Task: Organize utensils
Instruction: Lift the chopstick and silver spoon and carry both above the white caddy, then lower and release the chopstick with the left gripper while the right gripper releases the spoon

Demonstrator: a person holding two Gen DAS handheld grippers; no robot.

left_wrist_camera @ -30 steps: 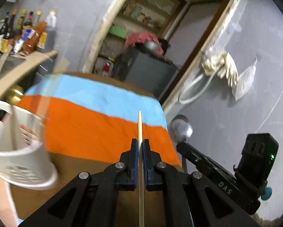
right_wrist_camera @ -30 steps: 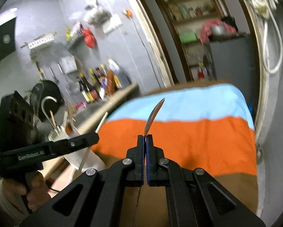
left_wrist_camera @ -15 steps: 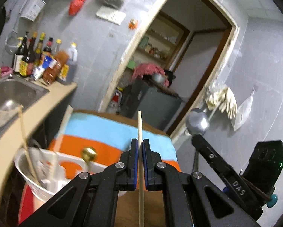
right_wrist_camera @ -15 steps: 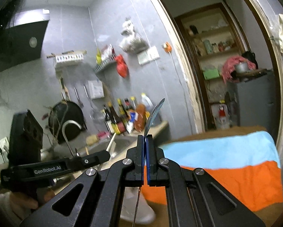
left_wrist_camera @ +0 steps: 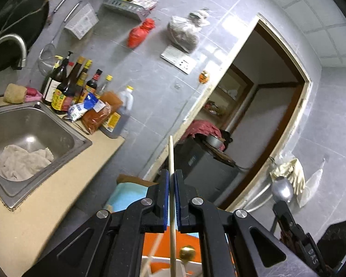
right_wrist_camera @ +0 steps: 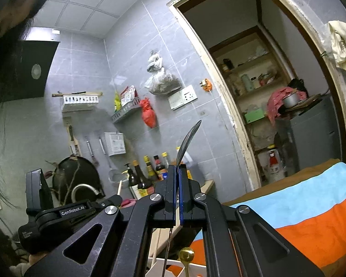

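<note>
My left gripper (left_wrist_camera: pixel 170 177) is shut on a thin wooden chopstick (left_wrist_camera: pixel 171 152) that sticks up past the blue pads and runs down between the fingers. My right gripper (right_wrist_camera: pixel 178 173) is shut on a metal spoon (right_wrist_camera: pixel 188 140), seen edge-on with its bowl upward. In the left wrist view the right gripper (left_wrist_camera: pixel 288 214) and the spoon's bowl (left_wrist_camera: pixel 282 189) appear at the right. The left gripper (right_wrist_camera: pixel 80 207) with its chopstick tip (right_wrist_camera: pixel 119 187) shows at the left of the right wrist view. A white utensil basket (right_wrist_camera: pixel 170 262) with a gold-ended utensil (right_wrist_camera: pixel 186 255) lies below both grippers.
A steel sink (left_wrist_camera: pixel 64 129) holding a rag is set in the beige counter (left_wrist_camera: pixel 34 219) to the left, with sauce bottles (left_wrist_camera: pixel 76 92) behind it. A striped blue, orange and brown cloth (right_wrist_camera: pixel 311 207) covers the table at the right. Beyond it are a doorway and a dark cabinet (left_wrist_camera: pixel 207 168).
Both views have swung up from the striped cloth to the wall and doorway, and the basket has sunk to the bottom edge. Both grippers stay shut on their utensils.
</note>
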